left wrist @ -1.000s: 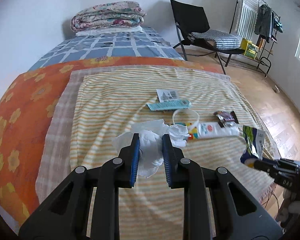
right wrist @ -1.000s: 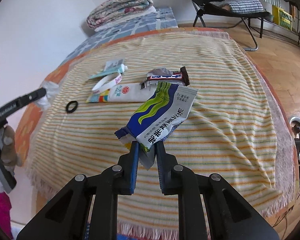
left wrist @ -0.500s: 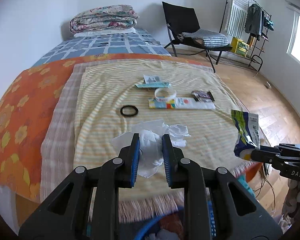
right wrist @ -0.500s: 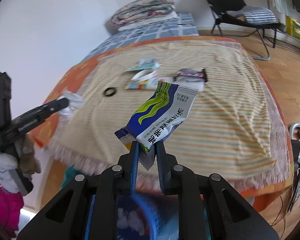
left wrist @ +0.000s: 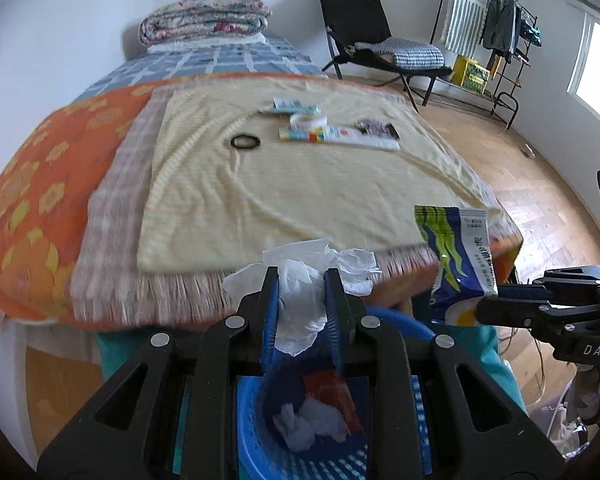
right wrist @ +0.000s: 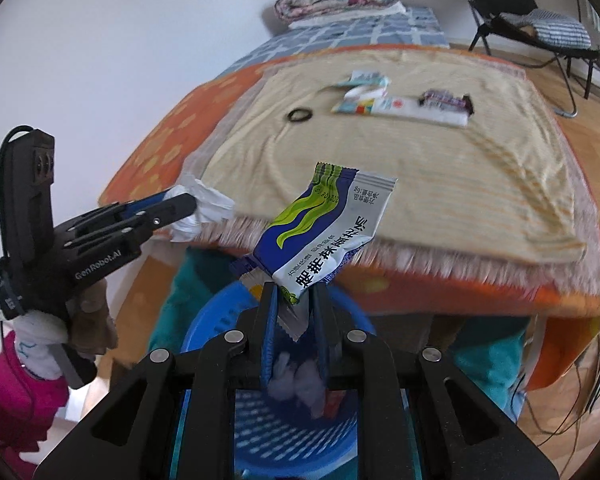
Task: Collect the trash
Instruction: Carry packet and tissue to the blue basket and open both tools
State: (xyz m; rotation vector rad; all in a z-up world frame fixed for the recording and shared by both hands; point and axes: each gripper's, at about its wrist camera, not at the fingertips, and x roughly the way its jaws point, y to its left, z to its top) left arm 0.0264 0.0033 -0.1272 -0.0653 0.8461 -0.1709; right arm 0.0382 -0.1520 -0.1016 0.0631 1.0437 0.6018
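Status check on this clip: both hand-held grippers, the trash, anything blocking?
Left hand-held gripper shut on crumpled tissue. Right hand-held gripper shut on snack wrapper. Both over blue basket. Nothing blocking.

bed (left wrist: 40,184) | striped blanket (left wrist: 300,184) | hair tie (left wrist: 245,142) | tube (left wrist: 340,135) | wrapper (left wrist: 376,127)

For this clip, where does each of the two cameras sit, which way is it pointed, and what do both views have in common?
Left wrist: rides the left gripper, looking along its fingers over the blue basket toward the bed; its own fingers clamp a crumpled tissue, and the right gripper enters at the right edge.
Right wrist: rides the right gripper, also above the basket facing the bed; its fingers pinch a snack wrapper, and the left gripper with a gloved hand shows at the left.
Shared: basket, bed, tissue, wrapper, black hair tie.
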